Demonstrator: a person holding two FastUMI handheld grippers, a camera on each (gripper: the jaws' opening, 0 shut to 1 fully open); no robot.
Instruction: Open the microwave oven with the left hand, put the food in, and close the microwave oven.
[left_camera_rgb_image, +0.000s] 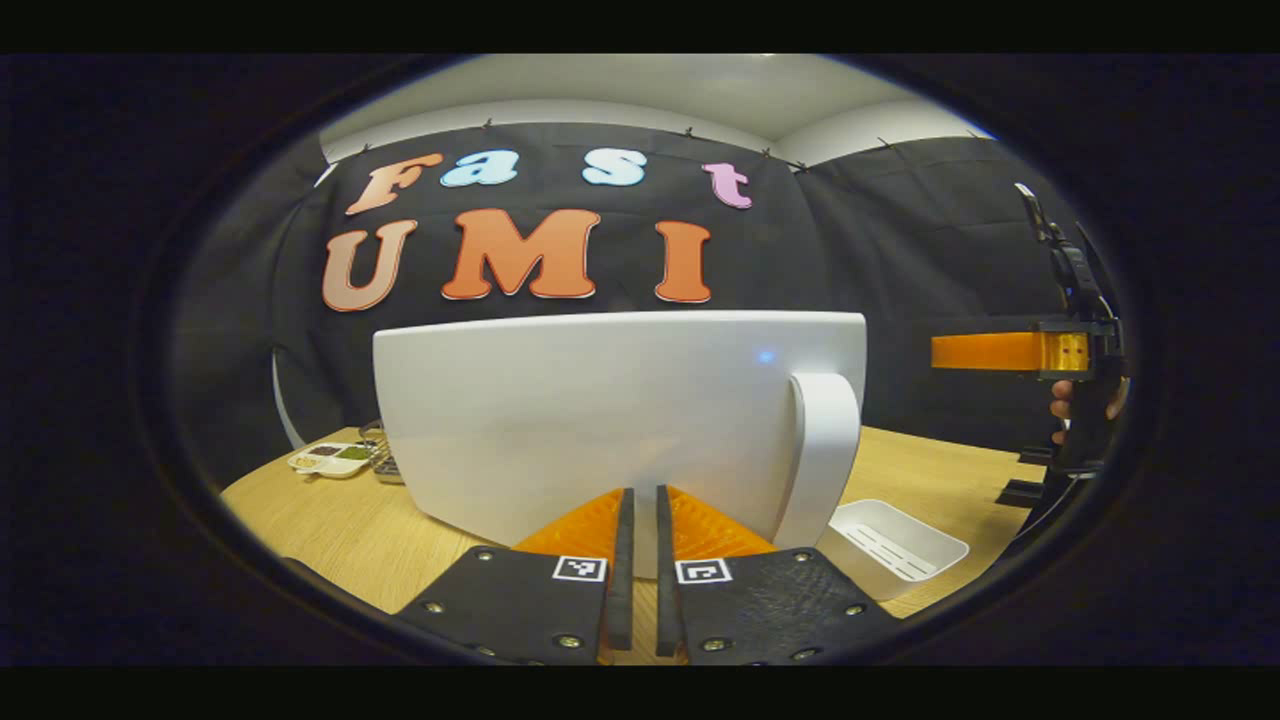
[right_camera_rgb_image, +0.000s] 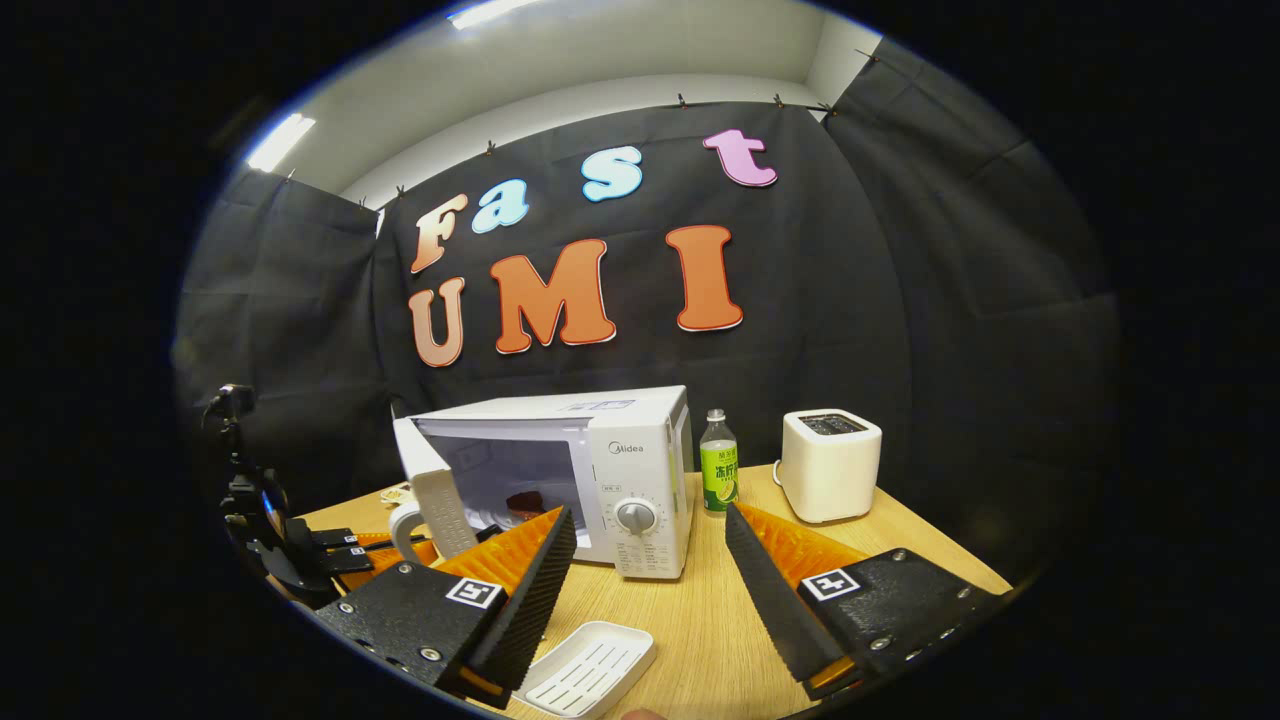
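Standing open on the wooden table (right_camera_rgb_image: 700, 620), the microwave (right_camera_rgb_image: 640, 470) was seen with food (right_camera_rgb_image: 525, 502) inside. Its door (left_camera_rgb_image: 600, 420) was faced by the left gripper (left_camera_rgb_image: 644, 560), fingers nearly together, empty. The right gripper (right_camera_rgb_image: 650, 560) was held wide apart above a white tray (right_camera_rgb_image: 590, 670).

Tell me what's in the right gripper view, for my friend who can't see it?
A white microwave stands on a wooden table with its door swung open and something dark red inside. The right tool is open in front of it, above a white tray; a green bottle and white toaster stand beside.
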